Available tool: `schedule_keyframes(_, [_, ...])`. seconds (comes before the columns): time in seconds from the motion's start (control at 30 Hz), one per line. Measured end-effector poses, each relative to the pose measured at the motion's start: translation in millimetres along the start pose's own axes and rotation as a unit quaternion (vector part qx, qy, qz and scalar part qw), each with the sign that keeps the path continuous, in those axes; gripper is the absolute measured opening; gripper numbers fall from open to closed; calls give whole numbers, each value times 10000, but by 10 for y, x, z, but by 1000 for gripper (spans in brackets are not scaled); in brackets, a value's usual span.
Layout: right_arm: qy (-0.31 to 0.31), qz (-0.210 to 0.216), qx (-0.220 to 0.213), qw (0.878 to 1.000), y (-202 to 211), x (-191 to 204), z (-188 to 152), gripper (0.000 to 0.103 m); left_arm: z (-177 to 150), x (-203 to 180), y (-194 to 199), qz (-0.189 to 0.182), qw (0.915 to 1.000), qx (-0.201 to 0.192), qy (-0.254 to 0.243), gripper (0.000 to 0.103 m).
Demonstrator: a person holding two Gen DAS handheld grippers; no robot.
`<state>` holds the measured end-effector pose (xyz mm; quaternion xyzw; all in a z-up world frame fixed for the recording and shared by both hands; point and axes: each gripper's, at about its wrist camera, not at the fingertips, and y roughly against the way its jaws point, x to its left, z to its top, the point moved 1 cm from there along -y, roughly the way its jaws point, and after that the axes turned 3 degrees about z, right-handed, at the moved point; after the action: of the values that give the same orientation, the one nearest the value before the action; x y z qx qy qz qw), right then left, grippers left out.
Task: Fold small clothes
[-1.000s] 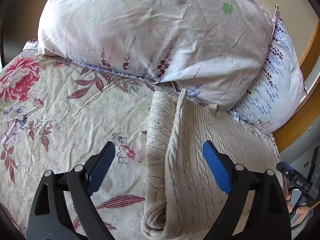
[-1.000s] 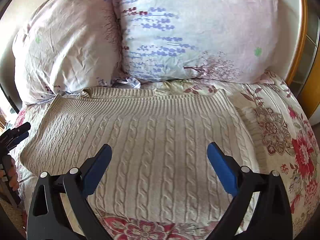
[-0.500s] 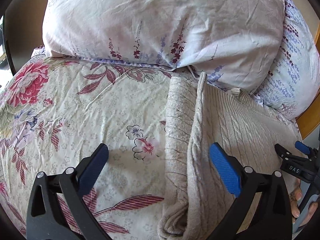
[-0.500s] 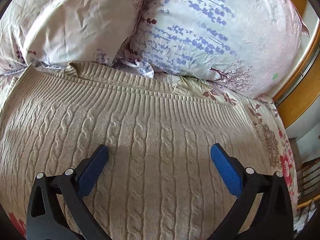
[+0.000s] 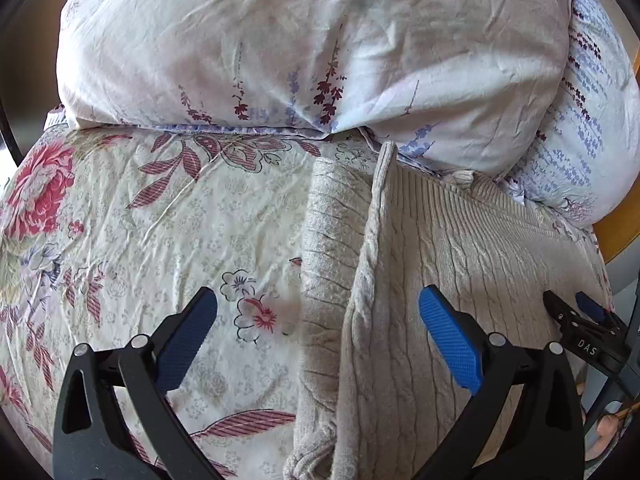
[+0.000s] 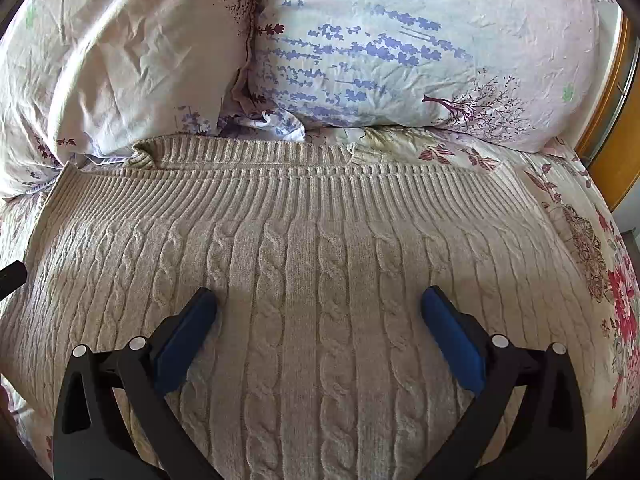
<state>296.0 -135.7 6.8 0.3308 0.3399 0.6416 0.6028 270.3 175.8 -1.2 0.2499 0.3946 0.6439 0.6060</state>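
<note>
1. The bed [image 5: 168, 216] takes up most of what I can see, covered in a cream sheet printed with red flowers and striped leaves, a little wrinkled on the left side.
2. Two pillows sit at the head of it. The pale pillow [image 5: 304, 48] with thin purple sprigs is on the left, and the lavender-print pillow [image 6: 400, 40] is pressed against its right side.
3. A beige cable-knit sweater [image 6: 304, 248] lies flat on the bed, its ribbed hem running just in front of both pillows and touching their lower edges.
4. Seen from the left wrist camera, the sweater's left part is folded over, so a raised knitted edge runs away from me towards the pillows with a lower layer showing beside it on the sheet.
5. The left hand-held gripper [image 5: 318, 340] hovers over that folded edge, its blue-padded jaws spread wide apart and holding nothing; one pad is above the sheet, the other above the knit.
6. The right hand-held gripper [image 6: 318, 336] hangs over the middle of the sweater, jaws likewise wide apart and empty, both pads above the cable pattern.
7. A strip of orange wooden frame [image 6: 616, 152] shows at the far right, beyond the pillows.
</note>
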Motion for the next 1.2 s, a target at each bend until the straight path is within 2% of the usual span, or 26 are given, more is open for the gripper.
schedule_keyframes(0.1, [-9,18,-1,10000,0,14,8,102,39,-100,-101,196,9990,300,-248,101])
schedule_keyframes(0.2, [8,44,-6,10000,2,11,17,102,63,-149,-198,204,9977,575,-312,101])
schedule_keyframes(0.43, [21,54,-7,10000,6,2,25,102,138,-184,-274,150,9978,522,-391,101])
schedule_keyframes(0.5, [22,54,-8,10000,6,4,25,102,183,-236,-316,147,9966,614,-523,100])
schedule_keyframes(0.6, [25,52,-9,10000,10,6,24,102,261,-262,-324,-12,9960,673,-586,87])
schedule_keyframes(0.63, [25,50,-11,10000,12,6,24,102,275,-266,-321,-129,9959,672,-598,78])
schedule_keyframes(0.67, [22,48,-11,10000,13,6,24,102,294,-264,-311,-246,9960,634,-584,75])
schedule_keyframes(0.73, [24,47,-12,10000,14,5,23,102,302,-264,-299,-467,9955,558,-606,56])
schedule_keyframes(0.8, [26,49,-11,10000,15,6,20,102,301,-251,-290,-520,9957,447,-620,53])
schedule_keyframes(0.93, [30,43,-20,10000,18,7,24,102,265,-161,-245,-935,9939,388,-431,32])
schedule_keyframes(1.03, [36,42,-20,10000,19,6,32,102,253,-106,-241,-1191,9919,422,-157,25])
schedule_keyframes(1.13, [54,21,-28,10000,21,12,40,102,229,-79,-170,-1426,9891,363,71,22])
schedule_keyframes(1.2, [72,5,-37,10000,20,12,47,102,235,-69,-61,-1772,9834,274,263,21])
